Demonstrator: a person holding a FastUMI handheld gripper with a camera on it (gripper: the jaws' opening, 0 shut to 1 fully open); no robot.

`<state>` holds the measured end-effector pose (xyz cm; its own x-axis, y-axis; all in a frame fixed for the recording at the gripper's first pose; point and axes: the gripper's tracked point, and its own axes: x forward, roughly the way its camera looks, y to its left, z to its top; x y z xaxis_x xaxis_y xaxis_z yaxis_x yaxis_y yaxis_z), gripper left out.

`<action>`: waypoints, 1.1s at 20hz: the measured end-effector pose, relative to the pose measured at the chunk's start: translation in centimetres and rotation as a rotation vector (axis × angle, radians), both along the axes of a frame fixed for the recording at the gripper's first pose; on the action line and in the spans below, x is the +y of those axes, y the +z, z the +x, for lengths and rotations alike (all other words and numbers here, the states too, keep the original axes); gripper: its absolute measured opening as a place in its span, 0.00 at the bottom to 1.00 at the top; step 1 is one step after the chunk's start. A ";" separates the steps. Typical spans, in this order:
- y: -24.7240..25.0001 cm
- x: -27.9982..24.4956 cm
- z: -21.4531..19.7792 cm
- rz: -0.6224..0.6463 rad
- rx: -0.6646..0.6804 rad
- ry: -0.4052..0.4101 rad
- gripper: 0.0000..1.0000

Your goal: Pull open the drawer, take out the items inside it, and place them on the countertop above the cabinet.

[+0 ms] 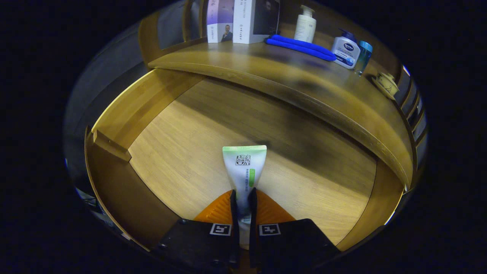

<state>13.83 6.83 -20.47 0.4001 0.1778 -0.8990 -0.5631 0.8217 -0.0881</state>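
Note:
A white tube with a green crimped end (244, 167) is held between my fingers, its flat end sticking out ahead of them. My gripper (242, 198) is shut on the tube, both fingers pressing its sides. Below and around the tube lies the open wooden drawer (179, 152), its floor bare. Beyond the drawer runs the wooden countertop (266, 72) above the cabinet. I cannot tell whether the tube hangs above the drawer floor or rests on it.
At the back of the countertop stand two white boxes (243, 21), a white pump bottle (305, 24), a folded blue cloth (300, 47), a white-and-blue pump bottle (345, 51), a teal cup (363, 55) and a small ceramic cup (386, 84). Drawer walls (144, 102) rise left and right.

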 end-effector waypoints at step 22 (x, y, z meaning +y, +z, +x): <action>10.2 1.8 0.1 0.102 -0.246 0.134 0.12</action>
